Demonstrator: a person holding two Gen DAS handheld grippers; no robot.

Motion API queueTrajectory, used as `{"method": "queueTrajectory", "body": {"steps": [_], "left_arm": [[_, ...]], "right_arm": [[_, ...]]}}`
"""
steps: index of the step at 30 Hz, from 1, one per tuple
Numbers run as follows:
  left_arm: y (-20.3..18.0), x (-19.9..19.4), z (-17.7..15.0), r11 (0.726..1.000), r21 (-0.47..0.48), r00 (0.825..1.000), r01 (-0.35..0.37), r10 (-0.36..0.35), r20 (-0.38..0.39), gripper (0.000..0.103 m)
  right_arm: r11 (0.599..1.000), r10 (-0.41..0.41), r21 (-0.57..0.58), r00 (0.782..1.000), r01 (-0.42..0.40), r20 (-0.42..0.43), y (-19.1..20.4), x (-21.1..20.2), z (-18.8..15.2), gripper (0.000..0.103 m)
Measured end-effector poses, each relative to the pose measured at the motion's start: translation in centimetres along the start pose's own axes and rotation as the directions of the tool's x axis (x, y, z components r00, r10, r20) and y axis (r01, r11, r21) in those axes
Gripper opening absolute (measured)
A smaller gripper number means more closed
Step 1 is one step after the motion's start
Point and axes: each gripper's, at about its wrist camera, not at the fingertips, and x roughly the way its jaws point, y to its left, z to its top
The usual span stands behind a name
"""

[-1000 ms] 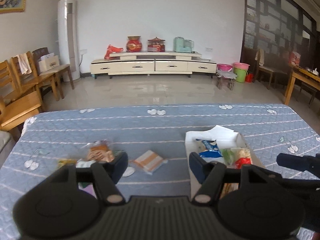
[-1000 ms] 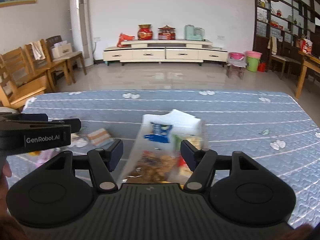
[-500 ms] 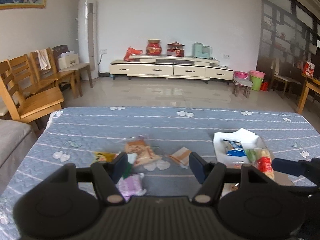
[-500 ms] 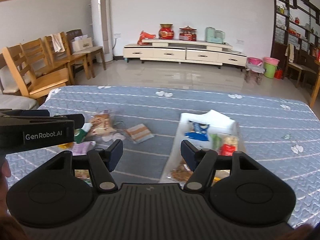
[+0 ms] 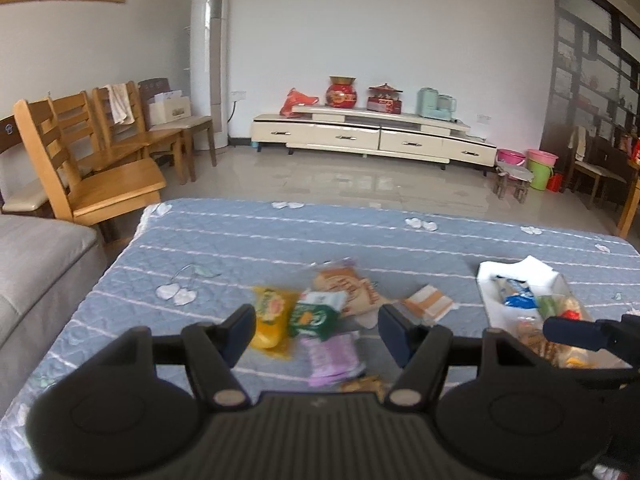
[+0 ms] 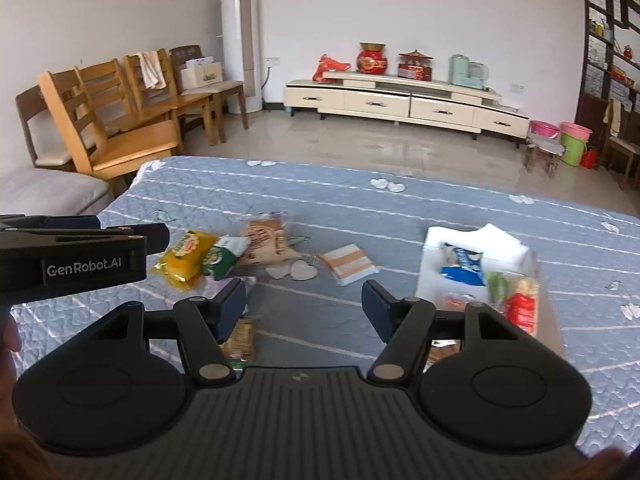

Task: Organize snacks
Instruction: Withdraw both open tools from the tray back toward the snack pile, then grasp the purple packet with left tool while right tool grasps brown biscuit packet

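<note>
Left gripper (image 5: 316, 330) is held above the blue quilted cover (image 5: 224, 240), jaws spread wide, nothing gripped. Just below and between its fingers a purple packet (image 5: 330, 354) is seen, with a brownish packet (image 5: 364, 384) nearer still, partly hidden by the gripper body. Just ahead, a green packet (image 5: 314, 316) and a yellow packet (image 5: 272, 316) lie touching, the yellow one toward the left finger. Beyond these a tan biscuit packet (image 5: 342, 286) is noted, and to the right of it an orange-striped packet (image 5: 428, 304), set apart. Well to the right, a white box (image 5: 516, 276) holds a blue packet (image 5: 514, 292) and further snacks, blurred. Right gripper (image 6: 304, 308) is likewise held wide open and empty, above the cover between the loose packets and the white box (image 6: 434, 264); a brown snack bar (image 6: 240, 340) lies under its left finger. The left gripper's body is seen in the right wrist view at far left, beside the yellow packet (image 6: 186, 254). Farther off, wooden chairs (image 5: 100, 168) stand left and a low cabinet (image 5: 372, 140) against the wall.
</note>
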Motion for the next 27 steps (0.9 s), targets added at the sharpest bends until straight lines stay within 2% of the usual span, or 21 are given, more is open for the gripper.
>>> {"method": "queueTrajectory", "body": {"steps": [10,18,23,27], "left_arm": [[4.9,1.9,-1.5,0.994,-0.058,0.995,-0.089,0.086,-0.05,0.067],[7.2,4.4,-3.0,0.986,-0.09,0.985,-0.141,0.131,-0.112,0.067],[6.7,6.0,-3.8,0.988,-0.093,0.983,-0.121,0.106,-0.149,0.067],[4.7,8.0,-4.2,0.994,-0.097,0.982,-0.055,0.037,-0.184,0.067]], "right_arm": [[1.0,0.022,0.009,0.999,-0.021,-0.04,0.2,2.6,-1.0,0.082],[0.999,0.04,0.023,0.996,-0.039,-0.075,-0.2,4.7,-2.6,0.083],[0.998,0.052,0.036,0.993,-0.048,-0.107,-0.7,6.2,-3.6,0.083],[0.997,0.071,0.046,0.989,-0.066,-0.129,-0.7,7.0,-4.8,0.083]]}}
